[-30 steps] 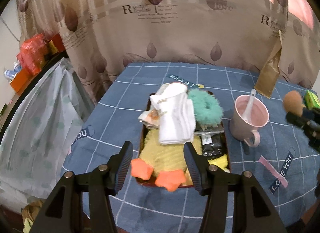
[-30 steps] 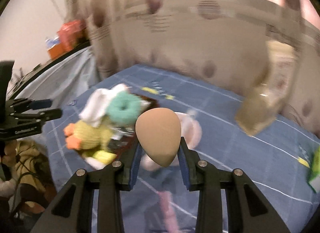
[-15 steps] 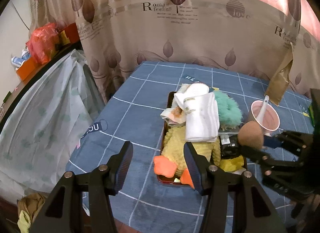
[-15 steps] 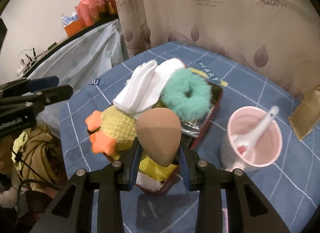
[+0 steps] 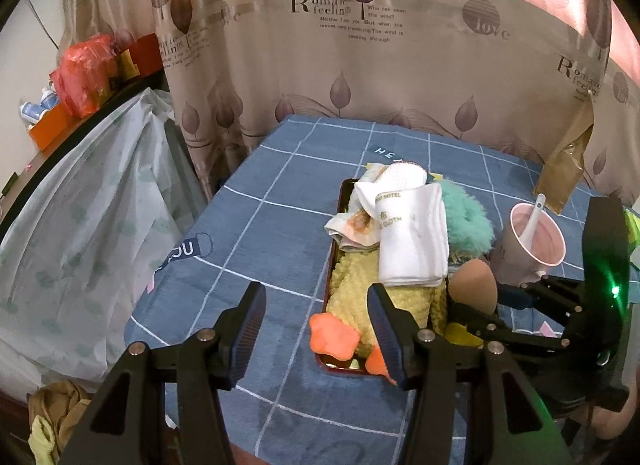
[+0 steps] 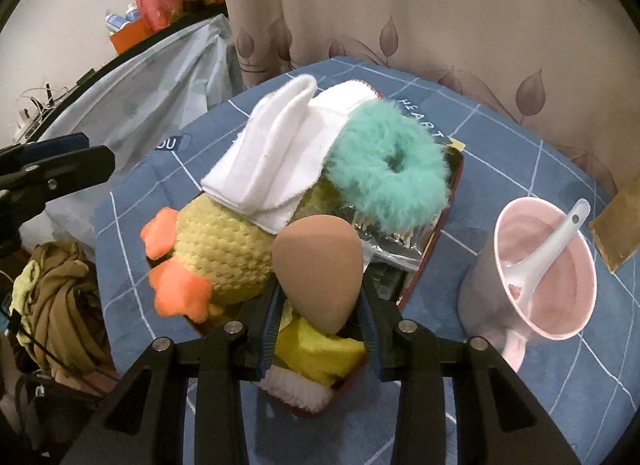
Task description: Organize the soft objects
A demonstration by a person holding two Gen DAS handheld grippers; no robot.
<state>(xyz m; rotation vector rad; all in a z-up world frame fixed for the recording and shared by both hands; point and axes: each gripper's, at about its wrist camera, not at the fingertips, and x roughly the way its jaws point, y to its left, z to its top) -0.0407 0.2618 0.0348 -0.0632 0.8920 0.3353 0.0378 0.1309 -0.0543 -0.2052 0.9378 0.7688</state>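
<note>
A brown egg-shaped makeup sponge [image 6: 316, 265] sits between the pads of my right gripper [image 6: 320, 285], whose jaws are opening; the pads still touch its sides. It hangs just over the near right corner of a dark red tray [image 6: 448, 201]. The tray holds a yellow plush duck [image 6: 224, 249], a folded white towel [image 6: 276, 153], a teal fluffy scrunchie [image 6: 388, 173] and a yellow cloth [image 6: 320, 349]. In the left wrist view the sponge [image 5: 474, 285] is beside the duck [image 5: 352, 285]. My left gripper [image 5: 316, 293] is open, with nothing between its fingers, at the tray's near left.
A pink mug [image 6: 544, 277] with a white spoon stands right of the tray on the blue checked tablecloth [image 5: 280, 225]. A brown paper bag [image 5: 564, 169] hangs at the back right. A plastic-covered bulk [image 5: 80, 233] and a heap of clothes [image 6: 48, 305] lie past the table's left edge.
My right gripper has carried the sponge leftward and down, from beside the mug to over the tray's near right corner. The left gripper has drifted left of the tray.
</note>
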